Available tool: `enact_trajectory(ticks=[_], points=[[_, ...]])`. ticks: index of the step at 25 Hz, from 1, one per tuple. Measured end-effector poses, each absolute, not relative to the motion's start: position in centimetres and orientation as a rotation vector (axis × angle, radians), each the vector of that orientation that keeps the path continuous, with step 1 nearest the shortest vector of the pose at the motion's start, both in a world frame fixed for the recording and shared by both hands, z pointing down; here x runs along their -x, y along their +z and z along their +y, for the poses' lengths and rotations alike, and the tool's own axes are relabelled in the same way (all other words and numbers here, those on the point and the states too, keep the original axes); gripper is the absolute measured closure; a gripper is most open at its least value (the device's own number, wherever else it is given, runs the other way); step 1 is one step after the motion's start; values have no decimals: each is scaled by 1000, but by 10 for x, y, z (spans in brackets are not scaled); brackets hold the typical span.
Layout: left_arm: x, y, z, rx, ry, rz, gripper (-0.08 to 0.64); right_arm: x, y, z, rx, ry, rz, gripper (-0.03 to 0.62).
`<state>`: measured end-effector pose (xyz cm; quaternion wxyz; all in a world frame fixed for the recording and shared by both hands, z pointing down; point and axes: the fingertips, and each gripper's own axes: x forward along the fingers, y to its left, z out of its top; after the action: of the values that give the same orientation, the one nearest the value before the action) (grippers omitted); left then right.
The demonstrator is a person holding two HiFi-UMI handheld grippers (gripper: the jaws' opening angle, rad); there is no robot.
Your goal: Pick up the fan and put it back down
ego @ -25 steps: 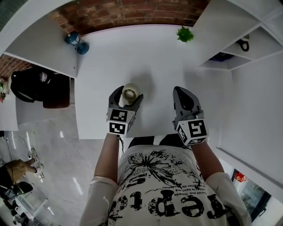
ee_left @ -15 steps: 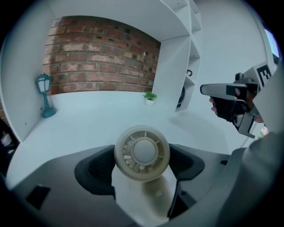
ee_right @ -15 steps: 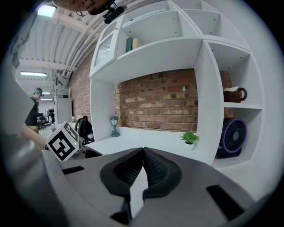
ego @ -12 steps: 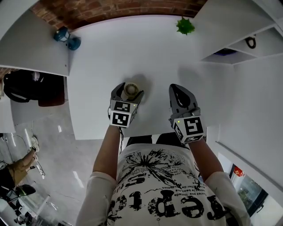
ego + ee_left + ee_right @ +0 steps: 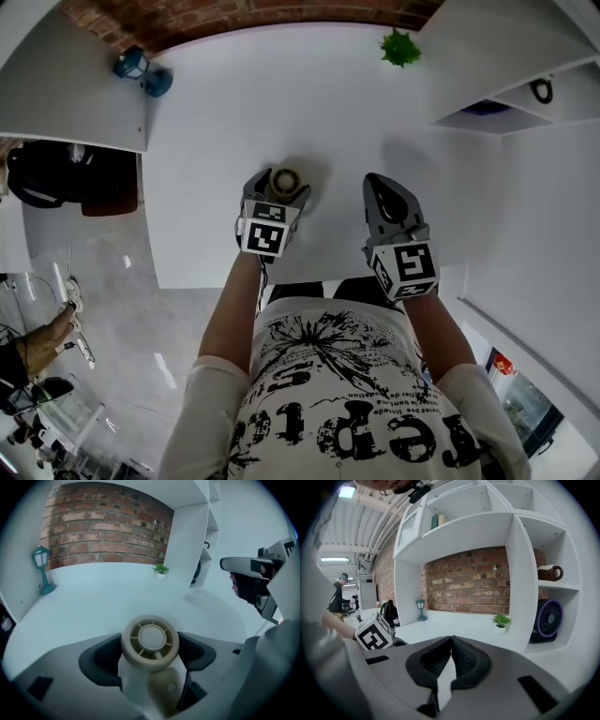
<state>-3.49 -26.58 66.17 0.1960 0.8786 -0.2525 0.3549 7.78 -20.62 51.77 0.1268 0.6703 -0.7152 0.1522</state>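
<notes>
A small beige fan (image 5: 285,177) with a round grille head (image 5: 150,641) sits between the jaws of my left gripper (image 5: 277,187), which is shut on it just over the white table (image 5: 281,94). In the left gripper view both dark pads (image 5: 101,660) press the sides of the fan's head, and its body hangs below. I cannot tell whether its base touches the table. My right gripper (image 5: 386,186) hovers to the right of the fan, shut with nothing in it; its ribbed pads (image 5: 451,656) meet.
A teal lamp (image 5: 141,73) stands at the table's far left corner and a small green plant (image 5: 399,47) at the far right. White shelves on the right hold a purple fan (image 5: 548,618). A black backpack (image 5: 56,178) lies left of the table.
The left gripper with the fan has sunk toward the table and shifted slightly forward; the fan looks smaller from above. The right gripper has stayed shut in nearly the same place.
</notes>
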Motion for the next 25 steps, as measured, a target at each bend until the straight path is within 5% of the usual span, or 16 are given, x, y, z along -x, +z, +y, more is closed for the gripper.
enact_trajectory(ticks=[12, 21, 23, 25], points=[[35, 660, -260, -2417, 1013, -723, 181, -80, 494, -190, -1949, 397, -2097, 577], [40, 554, -263, -2644, 702, -833, 183, -73, 454, -179, -1944, 261, -2136, 577], [43, 518, -262, -2702, 606, -860, 208, -69, 443, -177, -1940, 230, -2155, 577], [47, 482, -264, -2750, 493, -918, 330, -67, 430, -178, -1939, 193, -2174, 577]])
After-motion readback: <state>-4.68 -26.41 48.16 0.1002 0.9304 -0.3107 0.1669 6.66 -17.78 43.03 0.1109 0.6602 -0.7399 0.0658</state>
